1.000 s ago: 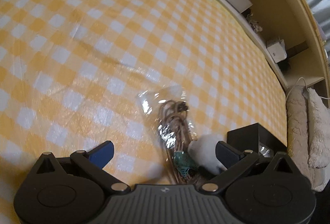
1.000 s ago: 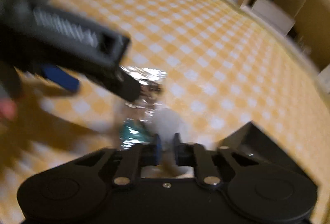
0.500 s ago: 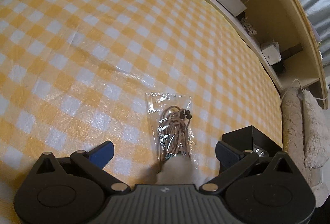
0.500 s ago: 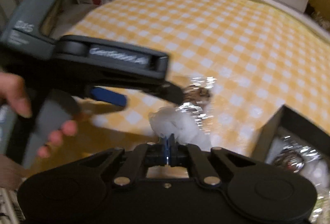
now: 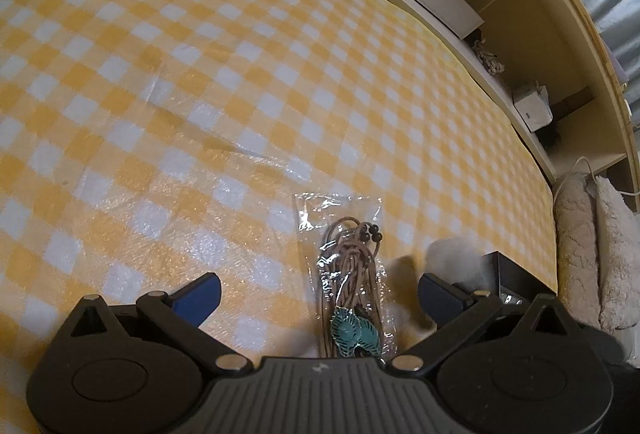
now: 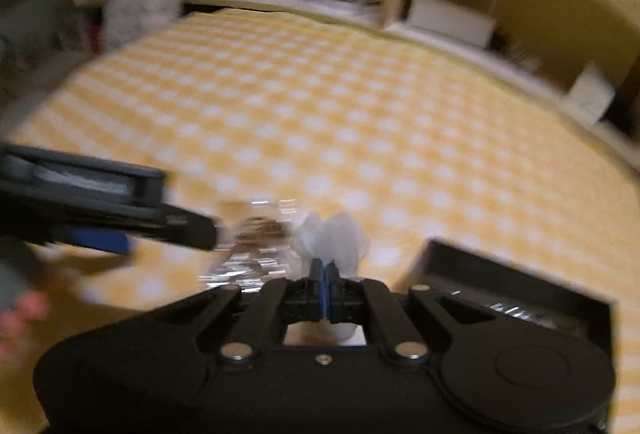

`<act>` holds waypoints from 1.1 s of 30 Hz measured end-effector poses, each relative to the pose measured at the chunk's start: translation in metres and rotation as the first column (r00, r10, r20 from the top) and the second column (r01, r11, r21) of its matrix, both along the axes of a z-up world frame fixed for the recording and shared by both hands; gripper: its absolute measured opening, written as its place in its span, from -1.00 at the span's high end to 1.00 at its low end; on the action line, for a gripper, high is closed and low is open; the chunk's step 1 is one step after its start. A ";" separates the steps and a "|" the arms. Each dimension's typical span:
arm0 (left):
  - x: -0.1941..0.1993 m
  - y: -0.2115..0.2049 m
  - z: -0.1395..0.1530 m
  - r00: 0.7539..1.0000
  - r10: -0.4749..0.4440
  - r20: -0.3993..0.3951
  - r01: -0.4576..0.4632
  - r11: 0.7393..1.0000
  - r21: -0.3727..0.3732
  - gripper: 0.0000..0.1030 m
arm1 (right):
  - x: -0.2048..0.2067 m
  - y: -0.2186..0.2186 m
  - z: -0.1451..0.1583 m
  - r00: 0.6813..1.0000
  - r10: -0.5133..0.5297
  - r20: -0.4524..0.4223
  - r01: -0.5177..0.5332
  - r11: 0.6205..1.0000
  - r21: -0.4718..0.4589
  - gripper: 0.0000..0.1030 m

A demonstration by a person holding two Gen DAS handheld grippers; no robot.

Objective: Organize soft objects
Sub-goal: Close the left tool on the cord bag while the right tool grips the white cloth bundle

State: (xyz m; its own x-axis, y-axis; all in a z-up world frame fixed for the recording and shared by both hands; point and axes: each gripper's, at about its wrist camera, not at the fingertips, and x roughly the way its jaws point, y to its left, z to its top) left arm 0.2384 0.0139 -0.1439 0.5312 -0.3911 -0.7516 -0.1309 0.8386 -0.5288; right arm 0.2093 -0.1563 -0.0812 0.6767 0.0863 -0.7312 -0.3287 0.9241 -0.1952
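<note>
Since a second ago, the white fluffy ball (image 6: 340,234) is sitting clamped between the closed blue pads of the right tool (image 6: 324,276), lifted beside the black box (image 6: 516,282). Yellow checked surface (image 5: 240,74) is carrying a clear bag of cords (image 5: 348,266), lying between the wide-open fingers of the left tool (image 5: 320,294), untouched.

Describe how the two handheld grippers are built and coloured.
Both look alike. The left gripper has a ribbed dark grey body, black linkage arms with silver pivot pins, round black discs at either side, and blue pads on its fingers. The right gripper has the same black linkages, silver pins and blue pads. No cables show.
</note>
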 end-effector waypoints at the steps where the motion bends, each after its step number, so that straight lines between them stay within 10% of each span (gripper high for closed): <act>1: 0.000 0.000 0.000 1.000 0.001 -0.001 -0.001 1.000 0.000 -1.00 | 0.005 0.000 -0.005 1.000 0.007 -0.021 -0.007 1.000 0.003 0.98; 14: 0.003 -0.006 -0.005 0.999 -0.048 -0.009 0.049 0.996 0.069 -1.00 | 0.010 0.013 -0.038 0.931 0.144 -0.335 0.005 0.913 0.408 0.99; 27: 0.007 -0.027 -0.003 0.981 -0.170 0.089 0.158 0.979 0.132 -1.00 | -0.020 0.027 -0.020 0.924 0.214 -0.318 -0.134 0.958 0.255 0.98; 33: 0.002 -0.051 -0.011 0.951 -0.309 0.024 0.279 0.887 0.367 -1.00 | -0.045 0.021 -0.018 0.878 0.313 -0.363 -0.240 0.942 0.233 0.96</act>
